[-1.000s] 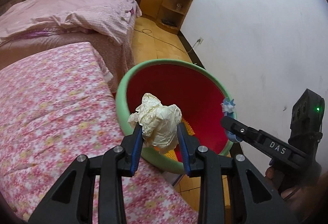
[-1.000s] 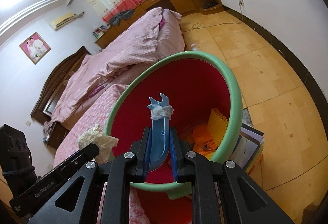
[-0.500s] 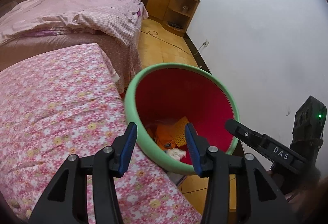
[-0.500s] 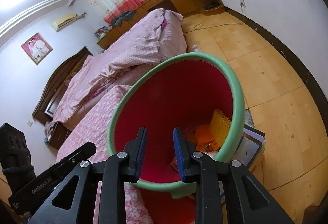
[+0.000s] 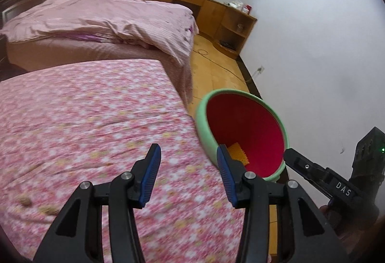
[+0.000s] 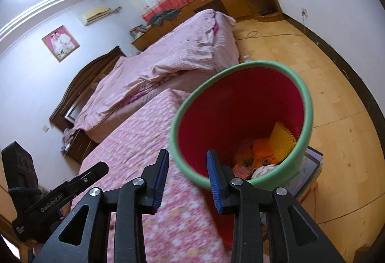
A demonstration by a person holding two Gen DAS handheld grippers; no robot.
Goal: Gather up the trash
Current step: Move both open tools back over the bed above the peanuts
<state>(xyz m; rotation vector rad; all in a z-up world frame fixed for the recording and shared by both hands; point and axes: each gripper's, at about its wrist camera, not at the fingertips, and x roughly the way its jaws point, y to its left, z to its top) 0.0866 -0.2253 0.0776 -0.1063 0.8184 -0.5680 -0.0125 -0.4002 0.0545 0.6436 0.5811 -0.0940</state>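
Observation:
A trash bin with a green rim (image 5: 204, 123) and red inside stands at the right edge of the pink floral bed (image 5: 84, 118). It also shows in the right wrist view (image 6: 305, 99), with orange, yellow and white trash (image 6: 262, 157) at its bottom. My left gripper (image 5: 189, 176) is open and empty over the bed, left of the bin. My right gripper (image 6: 186, 178) is open and empty at the bin's near rim. Small brown bits (image 5: 25, 201) lie on the bed at the left.
A second bed with a pink quilt (image 5: 108, 22) lies beyond. Wooden cabinets (image 5: 216, 13) line the far wall. The wooden floor (image 6: 324, 70) with a cable (image 6: 252, 34) runs right of the bin. Books (image 6: 310, 174) lie under the bin's side.
Both grippers opened: the crumpled paper and the blue plastic piece dropped out of them. Both grippers then swung left, toward the floral bed.

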